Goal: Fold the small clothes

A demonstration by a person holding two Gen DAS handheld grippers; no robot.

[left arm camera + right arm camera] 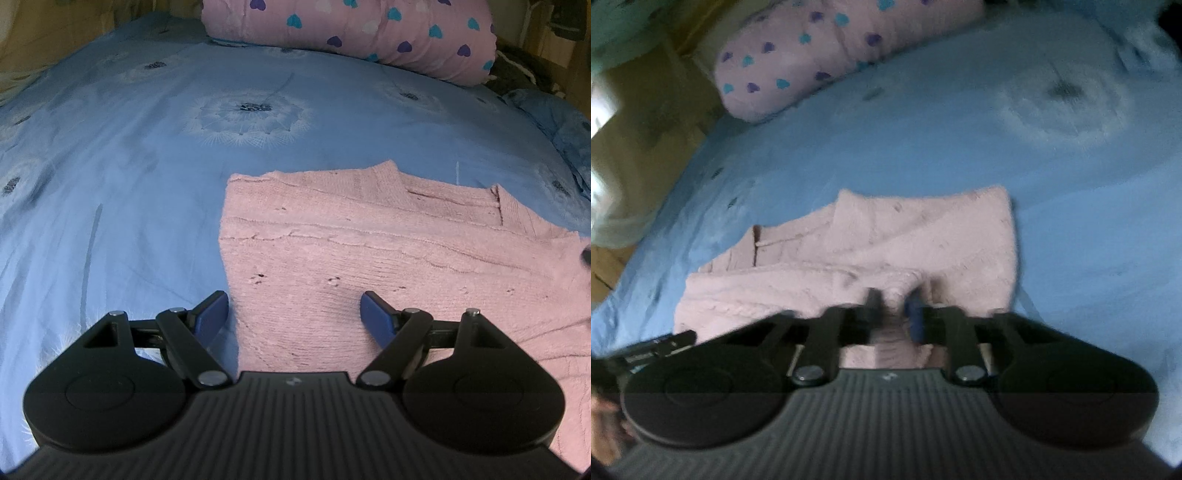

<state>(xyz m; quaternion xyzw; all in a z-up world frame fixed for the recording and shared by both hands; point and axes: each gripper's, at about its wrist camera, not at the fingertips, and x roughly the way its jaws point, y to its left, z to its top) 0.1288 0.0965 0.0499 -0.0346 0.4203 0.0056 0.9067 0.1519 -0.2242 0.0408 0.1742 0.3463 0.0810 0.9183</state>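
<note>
A pink knit sweater (369,240) lies partly folded on the blue bedsheet (147,147). My left gripper (293,299) hovers open low over the sweater's near left edge, its blue pads wide apart with nothing pinched between them. In the right wrist view, which is blurred, the same sweater (886,240) stretches out ahead. My right gripper (894,299) is shut on a raised pinch of the pink knit at its near edge.
A pink rolled quilt with heart prints (351,33) lies across the far end of the bed, also seen as the quilt (812,55). Wooden furniture (639,147) stands beyond the bed's left side. Blue sheet (960,147) spreads out beyond the sweater.
</note>
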